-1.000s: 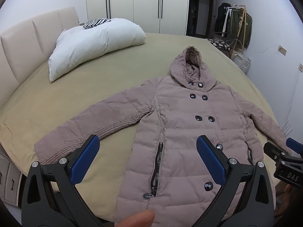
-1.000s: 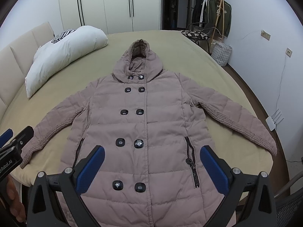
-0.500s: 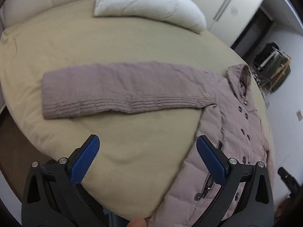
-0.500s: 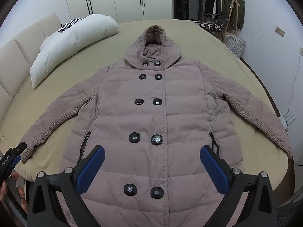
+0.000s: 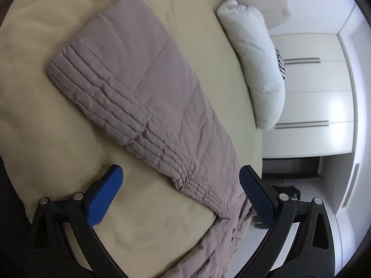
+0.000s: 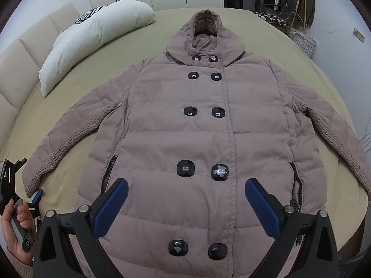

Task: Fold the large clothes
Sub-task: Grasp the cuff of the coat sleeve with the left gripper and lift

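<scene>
Tan bedding (image 5: pixel 58 127) fills the left wrist view, smooth under a quilted mauve coat sleeve (image 5: pixel 143 97) with ribbed stitching along one edge; a plump white pillow (image 5: pixel 257 69) lies beyond. The left gripper (image 5: pixel 180 185) hovers spread wide over the sleeve, empty.

From the right wrist, the puffy hooded coat (image 6: pixel 208 139) lies flat, glossy black buttons (image 6: pixel 185 168) paired down its front, hem cut off below. The right gripper (image 6: pixel 185 194) gapes, released, above it.

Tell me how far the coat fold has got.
Done: the coat lies flat, buttoned, sleeves spread on the bed. In hand: nothing; the left gripper is open over the left sleeve, the right gripper open above the hem. Left: every fold.
</scene>
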The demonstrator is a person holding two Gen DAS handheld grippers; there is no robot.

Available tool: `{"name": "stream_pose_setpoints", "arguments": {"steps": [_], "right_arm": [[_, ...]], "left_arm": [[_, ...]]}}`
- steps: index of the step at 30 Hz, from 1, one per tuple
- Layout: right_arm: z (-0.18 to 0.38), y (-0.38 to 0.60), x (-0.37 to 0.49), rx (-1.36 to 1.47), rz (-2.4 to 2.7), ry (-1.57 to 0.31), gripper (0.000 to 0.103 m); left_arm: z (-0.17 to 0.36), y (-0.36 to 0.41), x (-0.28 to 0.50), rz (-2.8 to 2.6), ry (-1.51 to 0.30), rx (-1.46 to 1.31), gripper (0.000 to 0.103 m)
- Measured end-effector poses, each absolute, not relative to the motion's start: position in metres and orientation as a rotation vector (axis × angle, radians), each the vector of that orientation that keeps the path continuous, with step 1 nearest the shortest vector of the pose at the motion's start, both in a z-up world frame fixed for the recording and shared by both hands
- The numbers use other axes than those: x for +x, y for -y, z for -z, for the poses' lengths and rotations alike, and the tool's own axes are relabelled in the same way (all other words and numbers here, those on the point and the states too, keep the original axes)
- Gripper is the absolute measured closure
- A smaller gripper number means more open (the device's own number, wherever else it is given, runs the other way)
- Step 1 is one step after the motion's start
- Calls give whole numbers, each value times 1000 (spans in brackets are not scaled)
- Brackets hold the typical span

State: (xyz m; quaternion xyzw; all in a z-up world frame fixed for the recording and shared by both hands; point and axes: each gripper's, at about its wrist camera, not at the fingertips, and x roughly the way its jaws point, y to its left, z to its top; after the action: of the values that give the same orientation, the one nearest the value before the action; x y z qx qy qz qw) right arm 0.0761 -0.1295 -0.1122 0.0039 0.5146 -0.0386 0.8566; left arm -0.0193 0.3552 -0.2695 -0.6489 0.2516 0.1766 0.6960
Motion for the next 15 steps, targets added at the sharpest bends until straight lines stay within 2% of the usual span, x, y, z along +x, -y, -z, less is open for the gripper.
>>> {"name": "stream_pose_setpoints", "arguments": {"steps": [3,6,9,11,15], "right_arm": [[117,131,78,11,83,-1090,0],[120,134,78,24,87,-1094,0],[123,137,78,34,86,-1099,0],[124,137,77,36,85,-1100,0],[127,141,75,48,80,-1100,0]], "left_arm": [[279,-374,-14,-434,-525,-1490,4],[281,-389,-7,-456,-489,-1533,19],[288,-399,-2,-481,-478,-1592,47],[297,-408,-1,-526,-490,-1639,74],[304,-423,6,-558,-500,-1654,86]]}}
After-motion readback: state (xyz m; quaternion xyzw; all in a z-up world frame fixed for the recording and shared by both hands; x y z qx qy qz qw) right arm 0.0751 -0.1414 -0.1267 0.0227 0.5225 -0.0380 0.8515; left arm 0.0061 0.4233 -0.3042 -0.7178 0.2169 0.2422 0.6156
